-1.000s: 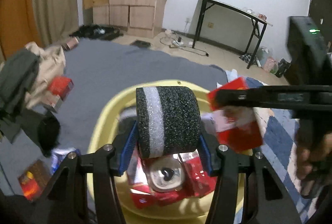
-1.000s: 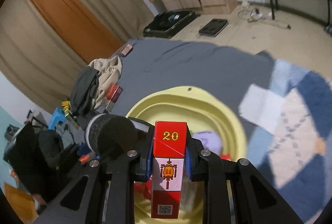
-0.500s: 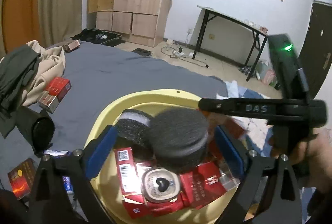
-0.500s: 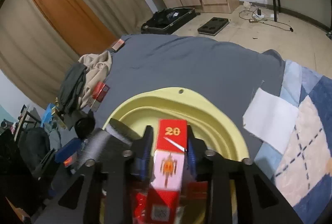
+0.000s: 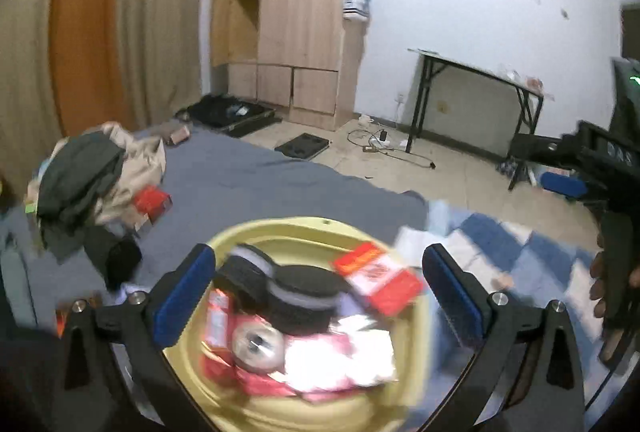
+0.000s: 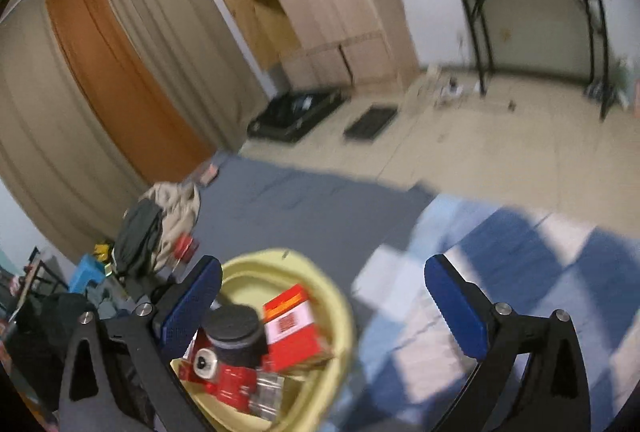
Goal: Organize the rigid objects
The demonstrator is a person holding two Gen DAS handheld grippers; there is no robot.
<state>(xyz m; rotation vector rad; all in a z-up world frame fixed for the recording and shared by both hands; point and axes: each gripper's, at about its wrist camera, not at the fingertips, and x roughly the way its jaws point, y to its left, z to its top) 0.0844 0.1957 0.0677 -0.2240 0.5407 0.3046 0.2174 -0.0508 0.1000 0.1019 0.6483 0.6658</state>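
Black foam rolls (image 5: 304, 296) and red boxes (image 6: 294, 328) are being left heaped in the yellow basin (image 5: 280, 228), both grippers' fingers (image 5: 186, 296) (image 6: 454, 310) just spread wide and empty.

Pale letters reading "DAS" stand on the black body of the right hand-held tongs (image 5: 618, 156), seen at the right edge of the left wrist view; a square printed code, too blurred to read, marks the pale face of the red-and-white carton (image 6: 294, 328) lying in the yellow plastic basin (image 6: 340, 316)
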